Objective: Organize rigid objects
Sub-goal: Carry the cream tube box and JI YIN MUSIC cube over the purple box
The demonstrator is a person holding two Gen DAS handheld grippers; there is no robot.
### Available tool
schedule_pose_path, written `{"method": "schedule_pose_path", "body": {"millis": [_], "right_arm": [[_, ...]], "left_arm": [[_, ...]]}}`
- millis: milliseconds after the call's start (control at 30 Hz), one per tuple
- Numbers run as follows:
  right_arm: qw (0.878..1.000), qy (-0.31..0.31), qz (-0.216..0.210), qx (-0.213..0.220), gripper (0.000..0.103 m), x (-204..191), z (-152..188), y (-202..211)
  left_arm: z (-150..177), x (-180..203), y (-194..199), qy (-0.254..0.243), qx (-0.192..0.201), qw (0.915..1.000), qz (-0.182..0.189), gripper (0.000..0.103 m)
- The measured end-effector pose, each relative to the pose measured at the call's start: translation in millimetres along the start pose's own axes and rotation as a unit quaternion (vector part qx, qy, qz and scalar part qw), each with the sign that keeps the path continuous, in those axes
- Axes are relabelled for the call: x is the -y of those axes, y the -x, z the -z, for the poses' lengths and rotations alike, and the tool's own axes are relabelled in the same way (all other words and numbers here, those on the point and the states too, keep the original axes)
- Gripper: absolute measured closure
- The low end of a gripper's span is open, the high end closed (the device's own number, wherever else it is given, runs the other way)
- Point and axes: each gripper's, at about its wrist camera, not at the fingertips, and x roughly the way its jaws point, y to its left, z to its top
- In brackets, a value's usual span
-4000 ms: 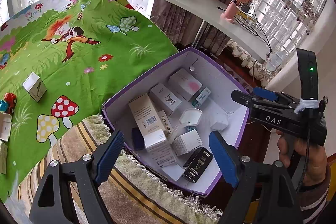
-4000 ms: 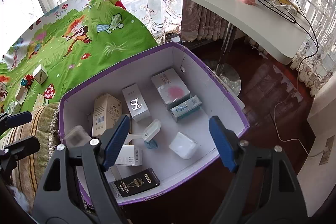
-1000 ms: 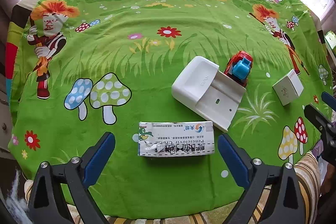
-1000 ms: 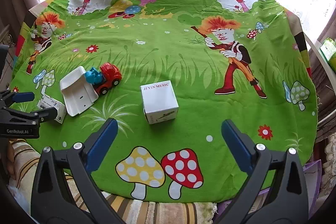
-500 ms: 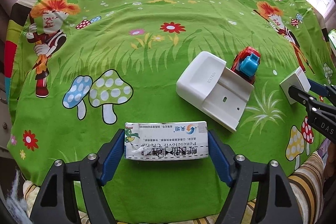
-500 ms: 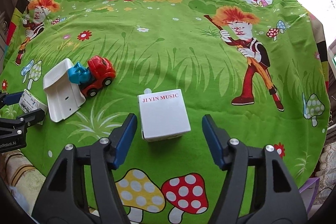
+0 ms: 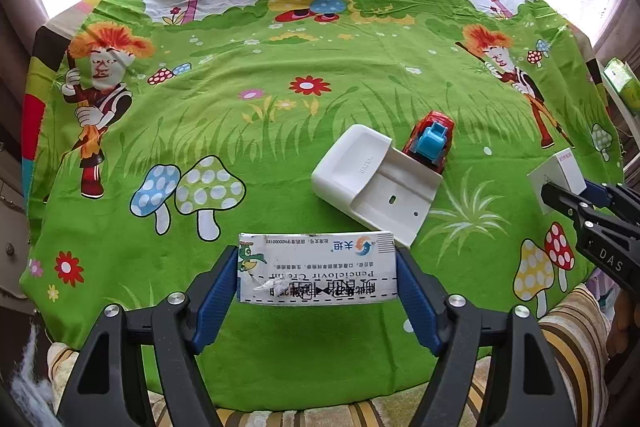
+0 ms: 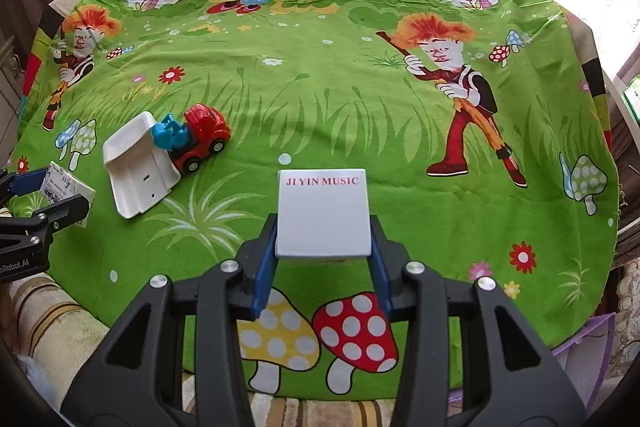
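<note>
Long white printed cardboard medicine box point(image 7: 318, 269) lies flat w/ pads on both ends, square white "JI YIN MUSIC" carton point(image 8: 323, 213) is clamped likewise, white plastic holder point(image 7: 374, 183) rests touching red-blue toy truck point(image 7: 431, 143).

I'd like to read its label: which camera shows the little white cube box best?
The right wrist view: the white cube box sits centred between the fingers, its "JI YIN MUSIC" print readable. The left wrist view catches only its corner at the right edge.

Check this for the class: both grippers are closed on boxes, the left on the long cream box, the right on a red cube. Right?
Not quite. The right gripper holds a white cube box with red lettering, as the right wrist view shows. The left gripper does clamp the long cream box.
</note>
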Motion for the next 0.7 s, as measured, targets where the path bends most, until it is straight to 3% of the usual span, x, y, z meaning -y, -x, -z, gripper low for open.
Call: {"method": "schedule_pose_path", "body": {"millis": [367, 700], "right_arm": [[0.999, -0.033, 0.019, 0.019, 0.058, 15, 41, 45], [0.997, -0.068, 0.034, 0.027, 0.058, 42, 85, 84]], "left_arm": [[14, 44, 33, -0.031, 0.030, 0.9971, 0.064, 0.027], [32, 101, 64, -0.085, 0.052, 0.9852, 0.139, 0.027]]}}
